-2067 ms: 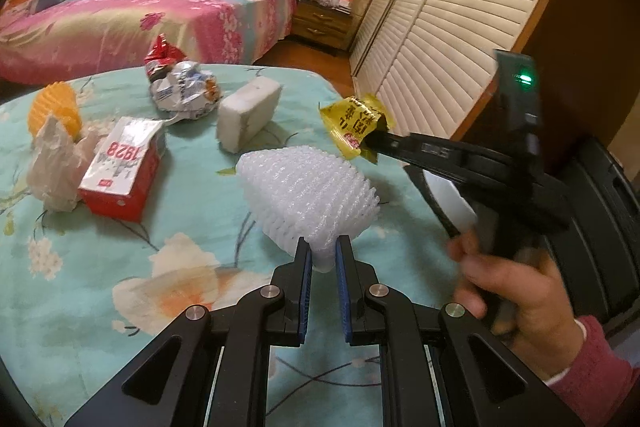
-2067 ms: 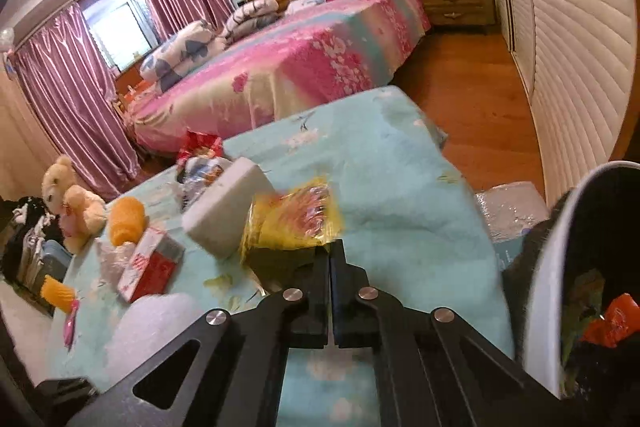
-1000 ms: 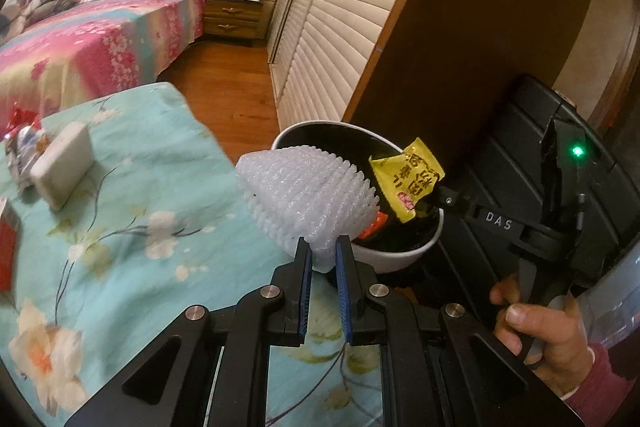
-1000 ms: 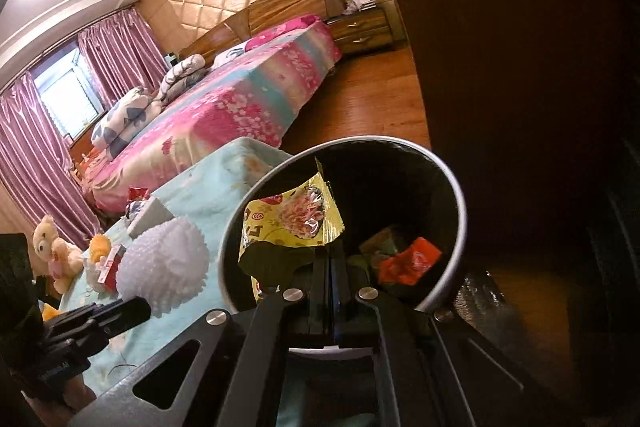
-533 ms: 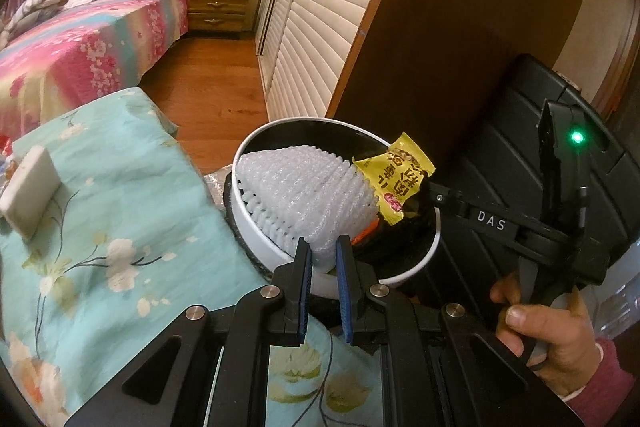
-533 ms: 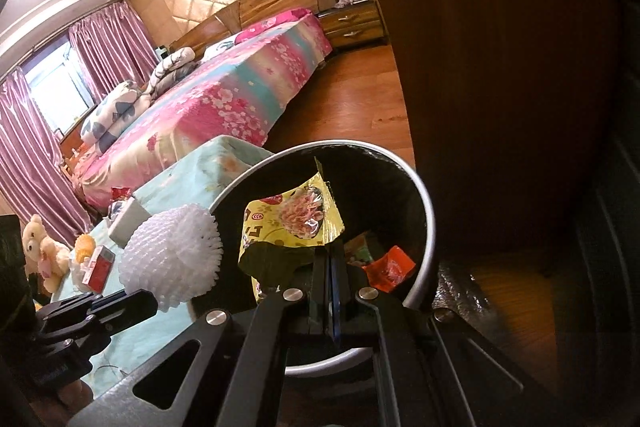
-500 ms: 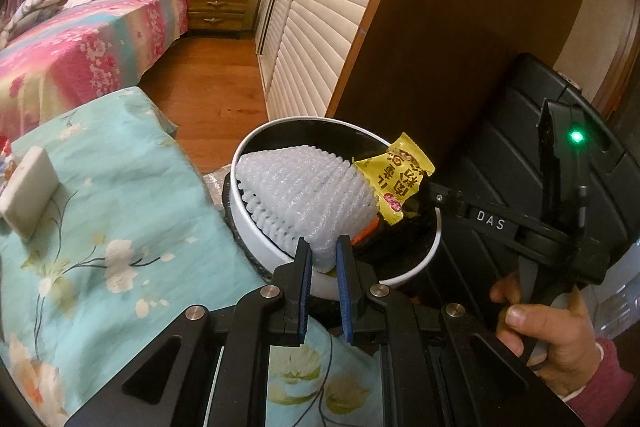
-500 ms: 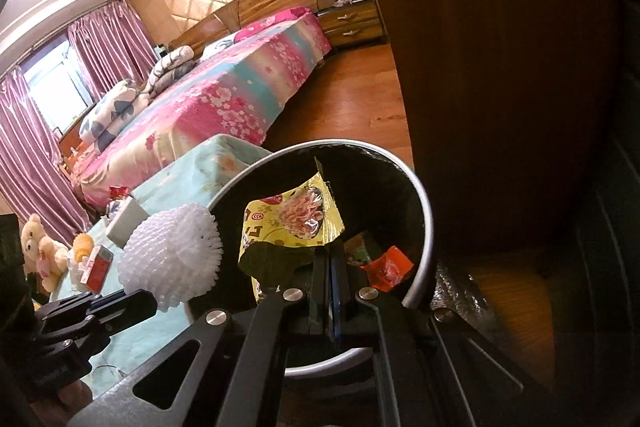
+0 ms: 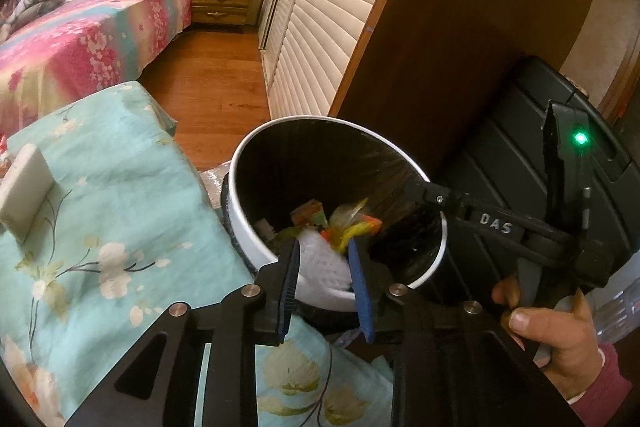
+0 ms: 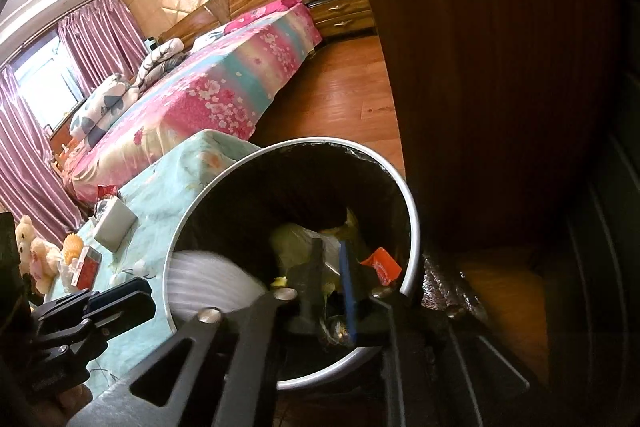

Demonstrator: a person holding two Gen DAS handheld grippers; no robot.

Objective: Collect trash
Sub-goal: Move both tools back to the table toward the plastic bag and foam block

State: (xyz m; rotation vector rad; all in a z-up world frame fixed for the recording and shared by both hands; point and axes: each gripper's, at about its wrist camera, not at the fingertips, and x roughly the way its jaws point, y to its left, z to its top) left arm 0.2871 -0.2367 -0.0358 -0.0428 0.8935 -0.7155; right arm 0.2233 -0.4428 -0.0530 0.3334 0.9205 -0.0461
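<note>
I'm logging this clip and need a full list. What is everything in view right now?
trash bin: one, white rim, dark inside, beside the table
foam net: one, white, in the bin
yellow wrapper: one, in the bin
orange wrapper: one, in the bin
tablecloth: one, teal floral
white block: one, on the tablecloth
red box: one, on the tablecloth
bed: one, pink floral
nightstand: one, wooden
suitcase: one, black, behind the bin
left gripper: jaws just opened, empty
right gripper: jaws just opened, empty
hand: one, holding the right gripper
</note>
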